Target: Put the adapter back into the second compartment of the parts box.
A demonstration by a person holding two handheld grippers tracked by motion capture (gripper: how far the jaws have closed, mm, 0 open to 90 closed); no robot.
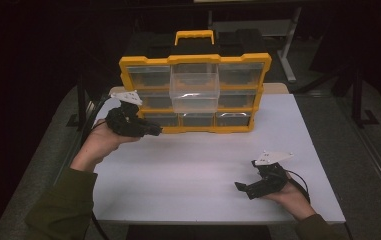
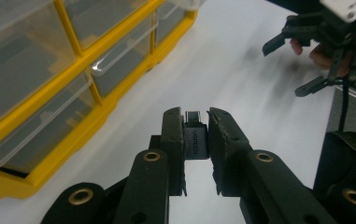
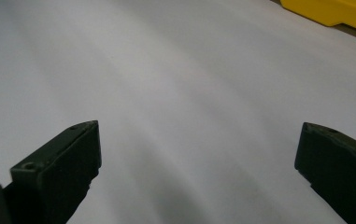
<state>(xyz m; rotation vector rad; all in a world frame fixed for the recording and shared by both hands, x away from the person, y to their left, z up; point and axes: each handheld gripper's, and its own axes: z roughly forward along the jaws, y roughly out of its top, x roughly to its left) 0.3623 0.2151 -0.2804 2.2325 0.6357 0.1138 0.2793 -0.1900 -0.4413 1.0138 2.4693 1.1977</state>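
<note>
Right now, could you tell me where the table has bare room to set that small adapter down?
The white table is bare between the left gripper and right gripper, and along its right edge. The back is crowded by the yellow organizer and its pulled-out drawer.

High view: dim room, black toward the edges and upper corners, soft overall. The white table is the brightest area, evenly lit from above, with faint shadows. Glare streaks on the clear drawer of the yellow organizer.

Left gripper view: sharp on the near jaws, glare on the drawer fronts at left, smeared shadows across the table at upper right.

Right gripper view: tabletop blurred, soft diagonal shading bands, jaws dark and grainy at the bottom corners.
</note>
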